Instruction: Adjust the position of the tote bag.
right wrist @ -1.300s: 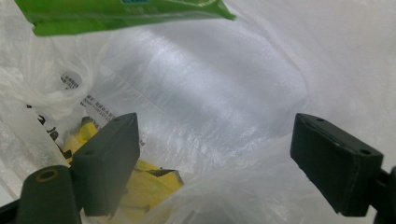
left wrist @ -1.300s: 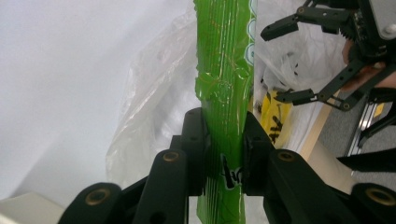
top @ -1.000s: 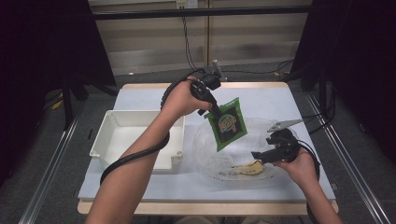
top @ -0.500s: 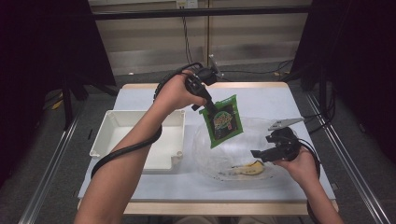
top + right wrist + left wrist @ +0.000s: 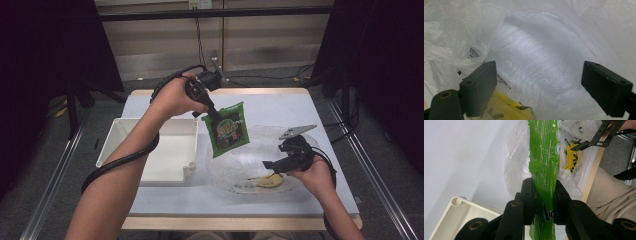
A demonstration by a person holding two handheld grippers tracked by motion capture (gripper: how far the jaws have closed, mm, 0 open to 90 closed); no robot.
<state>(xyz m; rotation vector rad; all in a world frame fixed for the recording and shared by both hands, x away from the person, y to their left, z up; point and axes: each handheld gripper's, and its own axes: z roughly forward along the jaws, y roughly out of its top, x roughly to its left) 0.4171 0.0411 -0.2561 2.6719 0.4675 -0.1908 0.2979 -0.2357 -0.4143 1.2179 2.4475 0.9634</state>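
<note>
One pale table [image 5: 150, 200] in a dark-curtained room carries a white tray [image 5: 150, 150]. I see my left gripper [image 5: 216, 116] clenched on a green snack packet [image 5: 227, 131], lifted over the clear plastic bag [image 5: 250, 165]. My right gripper [image 5: 274, 165] gapes wide at the bag's mouth, grasping nothing.

The packet [image 5: 228, 129] is bright green with a dark panel and pale lettering on its face; seen edge-on in the left gripper view [image 5: 544, 165] it shows fine lengthwise ribs and faint ring marks; the plastic bag [image 5: 250, 165] is clear to milky white with small black print [image 5: 475, 52]; the item inside it [image 5: 506, 107] is yellow with black marks; the tray [image 5: 150, 150] is plain white; the table [image 5: 280, 107] is pale bluish-white with a light wooden edge; both grippers, left [image 5: 212, 114] and right [image 5: 272, 165], are black.
</note>
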